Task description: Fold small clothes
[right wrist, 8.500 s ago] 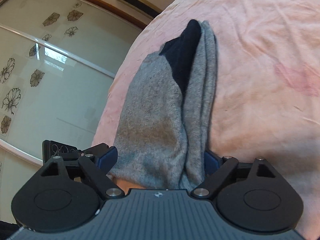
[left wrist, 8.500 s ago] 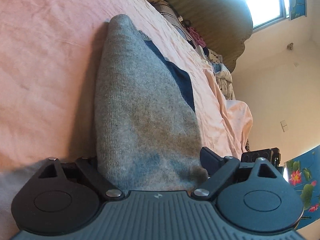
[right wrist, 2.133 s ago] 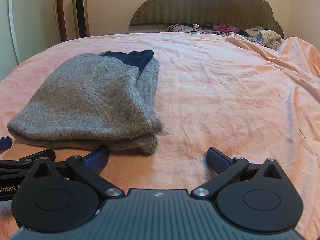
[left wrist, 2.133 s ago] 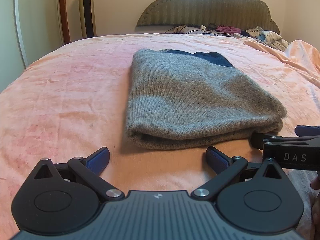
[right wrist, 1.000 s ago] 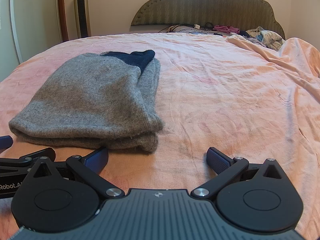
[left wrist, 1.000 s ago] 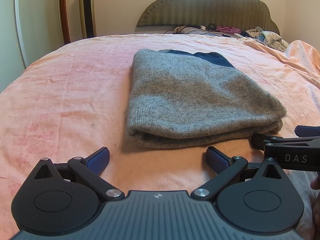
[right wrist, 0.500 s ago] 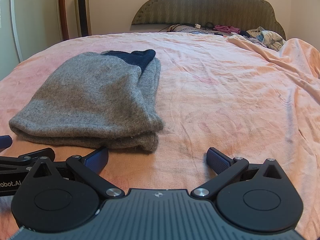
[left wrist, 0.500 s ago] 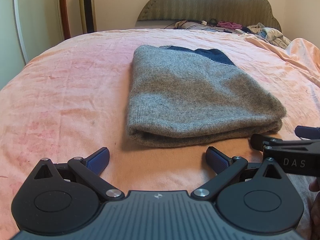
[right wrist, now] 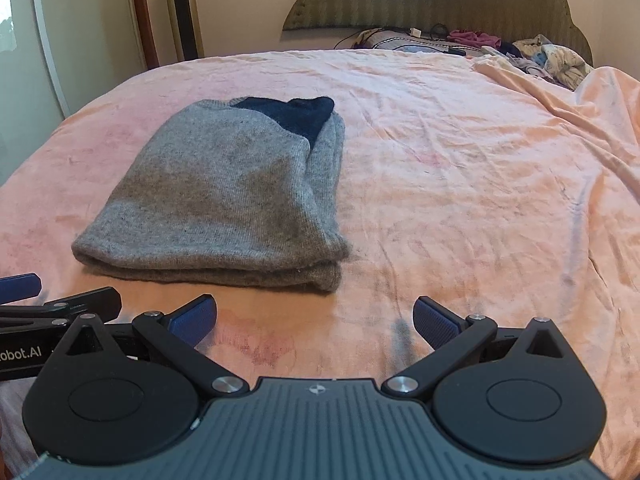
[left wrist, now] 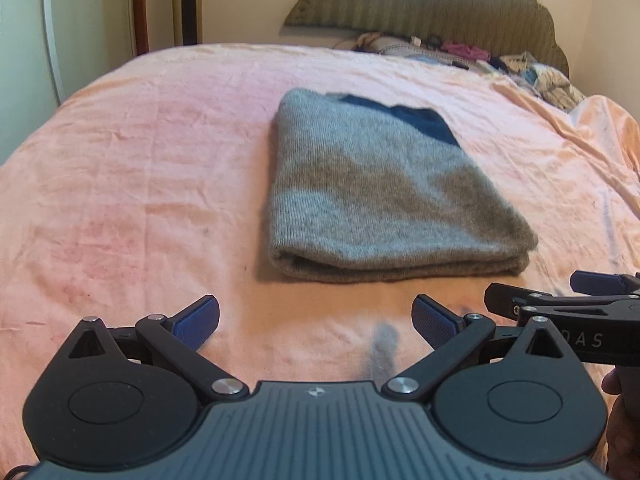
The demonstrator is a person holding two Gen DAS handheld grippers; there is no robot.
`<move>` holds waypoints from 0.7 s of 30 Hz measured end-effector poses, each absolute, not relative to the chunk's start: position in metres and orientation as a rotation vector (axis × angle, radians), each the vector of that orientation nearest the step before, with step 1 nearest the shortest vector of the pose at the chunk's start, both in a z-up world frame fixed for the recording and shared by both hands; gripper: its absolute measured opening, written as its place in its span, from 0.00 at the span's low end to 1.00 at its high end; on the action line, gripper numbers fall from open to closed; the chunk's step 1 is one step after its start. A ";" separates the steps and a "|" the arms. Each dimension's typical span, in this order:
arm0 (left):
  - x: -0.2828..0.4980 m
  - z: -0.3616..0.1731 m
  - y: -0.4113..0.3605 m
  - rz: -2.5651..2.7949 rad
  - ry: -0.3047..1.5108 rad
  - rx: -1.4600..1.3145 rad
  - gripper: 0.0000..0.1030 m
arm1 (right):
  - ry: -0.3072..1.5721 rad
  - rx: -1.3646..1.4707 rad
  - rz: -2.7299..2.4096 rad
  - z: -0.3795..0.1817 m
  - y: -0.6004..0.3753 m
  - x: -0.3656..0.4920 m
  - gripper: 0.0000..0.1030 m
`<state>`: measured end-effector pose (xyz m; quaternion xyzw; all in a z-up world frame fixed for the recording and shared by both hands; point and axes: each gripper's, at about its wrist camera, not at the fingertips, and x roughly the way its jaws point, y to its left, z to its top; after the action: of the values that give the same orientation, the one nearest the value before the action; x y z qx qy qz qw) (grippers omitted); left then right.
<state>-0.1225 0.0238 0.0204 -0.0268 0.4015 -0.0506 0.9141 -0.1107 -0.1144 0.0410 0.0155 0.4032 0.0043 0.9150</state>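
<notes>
Nearest, at the bottom of the left wrist view: left gripper (left wrist: 316,320), released, blue pads spread wide over bare pink bedsheet (left wrist: 120,184), nothing between them. Same in the right wrist view: right gripper (right wrist: 315,320), released, grasping nothing.

No containers anywhere; only the bed as a bearing surface.

Just beyond the fingertips, apart from them: folded grey sweater (left wrist: 384,200), lying flat on the sheet, centre-right of the left view, centre-left (right wrist: 224,196) of the right view. Rounded fold edge toward the cameras, navy part (left wrist: 420,120) at the far end.

Seen only from the left view: right gripper side-on at the right edge (left wrist: 560,312), lettering "DAS", part of a hand (left wrist: 624,420) at the lower right. Seen only from the right view: layered right-hand edge of the sweater, left gripper at the left edge (right wrist: 40,300), lettering "obot.AI", tall gold-and-black appliance (right wrist: 182,8) at the upper left, flower decals on the panel beside it.

Farther up both frames: rumpled pile of clothes (right wrist: 540,56) at the head of the bed, scalloped headboard (left wrist: 440,4) behind.
</notes>
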 end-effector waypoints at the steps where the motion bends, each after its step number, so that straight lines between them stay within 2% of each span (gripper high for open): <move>1: -0.121 0.018 0.025 -0.107 0.835 -0.059 1.00 | 0.835 0.022 0.007 0.039 -0.114 -0.110 1.00; 21: -0.118 0.011 0.028 -0.137 0.866 -0.088 1.00 | 0.869 0.001 0.009 0.030 -0.112 -0.102 1.00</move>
<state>-0.1184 0.0278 0.0112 -0.0428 0.4191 -0.0664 0.9045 -0.1016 -0.1122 0.0298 0.0003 0.4209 0.0043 0.9071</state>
